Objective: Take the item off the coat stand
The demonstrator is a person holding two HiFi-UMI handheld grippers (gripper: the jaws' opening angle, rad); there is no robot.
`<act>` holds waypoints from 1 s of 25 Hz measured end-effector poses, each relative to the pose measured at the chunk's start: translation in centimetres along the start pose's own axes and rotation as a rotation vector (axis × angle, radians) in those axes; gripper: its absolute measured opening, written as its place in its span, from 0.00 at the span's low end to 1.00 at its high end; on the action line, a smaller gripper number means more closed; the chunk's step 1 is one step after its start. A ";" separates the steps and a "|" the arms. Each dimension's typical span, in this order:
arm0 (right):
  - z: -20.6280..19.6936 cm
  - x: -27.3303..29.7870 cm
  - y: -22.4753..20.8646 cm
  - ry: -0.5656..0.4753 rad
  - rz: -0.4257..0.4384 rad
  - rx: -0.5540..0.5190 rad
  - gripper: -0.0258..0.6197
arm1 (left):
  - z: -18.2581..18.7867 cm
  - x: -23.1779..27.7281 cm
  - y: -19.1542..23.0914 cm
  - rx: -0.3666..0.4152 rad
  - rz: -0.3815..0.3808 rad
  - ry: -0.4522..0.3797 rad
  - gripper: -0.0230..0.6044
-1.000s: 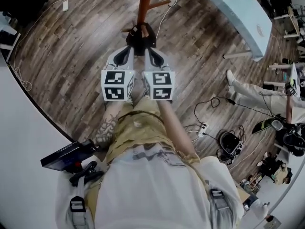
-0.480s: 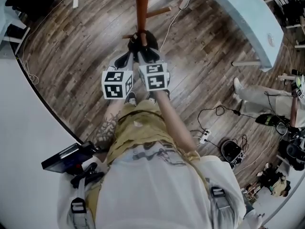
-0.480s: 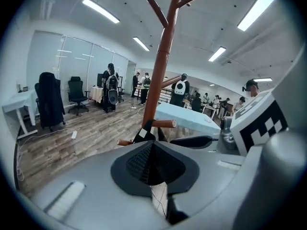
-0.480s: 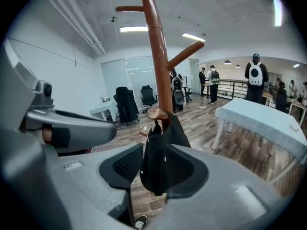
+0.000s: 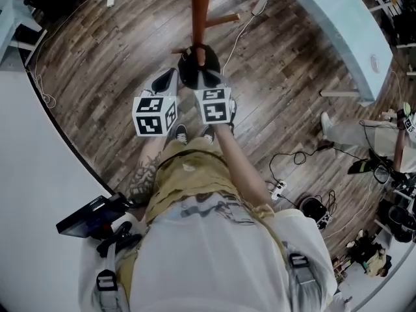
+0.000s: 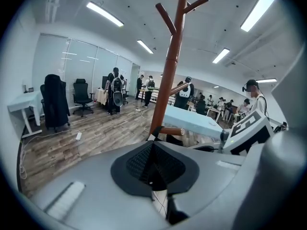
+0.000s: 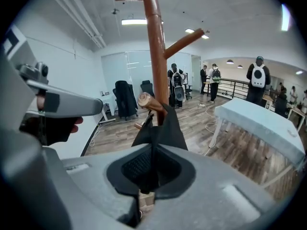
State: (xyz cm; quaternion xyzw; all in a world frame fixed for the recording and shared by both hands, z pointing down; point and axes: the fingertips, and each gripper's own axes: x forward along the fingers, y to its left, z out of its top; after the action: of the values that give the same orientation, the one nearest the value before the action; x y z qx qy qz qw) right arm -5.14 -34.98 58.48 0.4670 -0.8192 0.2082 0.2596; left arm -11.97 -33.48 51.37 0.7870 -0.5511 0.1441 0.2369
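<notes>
A reddish-brown coat stand (image 5: 200, 12) rises ahead of me. A black fabric item (image 5: 198, 67) hangs from one of its low pegs (image 7: 146, 101). My right gripper (image 5: 209, 77) is at that item; its jaws have just been closing, and in the right gripper view the black fabric (image 7: 160, 128) runs down between the pads, which are shut on it (image 7: 152, 169). My left gripper (image 5: 167, 82) sits just left of the item, apart from it. Its jaws (image 6: 152, 163) meet with nothing between them. The stand (image 6: 170, 71) shows ahead in the left gripper view.
A light blue table (image 5: 338, 18) stands to the right of the stand. Cables (image 5: 286, 155) and bags lie on the wooden floor at right, where a person sits. A white surface (image 5: 39, 194) curves along the left. Office chairs (image 6: 81, 95) and several people are farther back.
The left gripper has drawn a little to the left, away from the black item. The right gripper has stayed at the item.
</notes>
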 end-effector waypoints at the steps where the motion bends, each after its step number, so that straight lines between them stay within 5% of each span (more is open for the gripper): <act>1: 0.2 -0.7 -0.2 -0.015 0.007 0.003 0.05 | 0.2 -0.1 0.0 0.000 -0.002 -0.006 0.04; 20: 7.0 -13.0 -1.0 -0.132 0.098 -0.006 0.05 | 8.5 -1.5 -4.5 0.066 -0.108 -0.197 0.04; 25: 9.5 -16.9 -1.9 -0.159 0.113 -0.084 0.05 | 10.7 -2.3 -5.4 0.081 -0.128 -0.258 0.04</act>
State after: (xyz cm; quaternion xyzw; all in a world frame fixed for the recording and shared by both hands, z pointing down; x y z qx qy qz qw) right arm 1.53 -30.35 40.80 0.4238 -0.8704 0.1501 0.2009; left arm -8.05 -35.83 40.03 0.8416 -0.5192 0.0484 0.1408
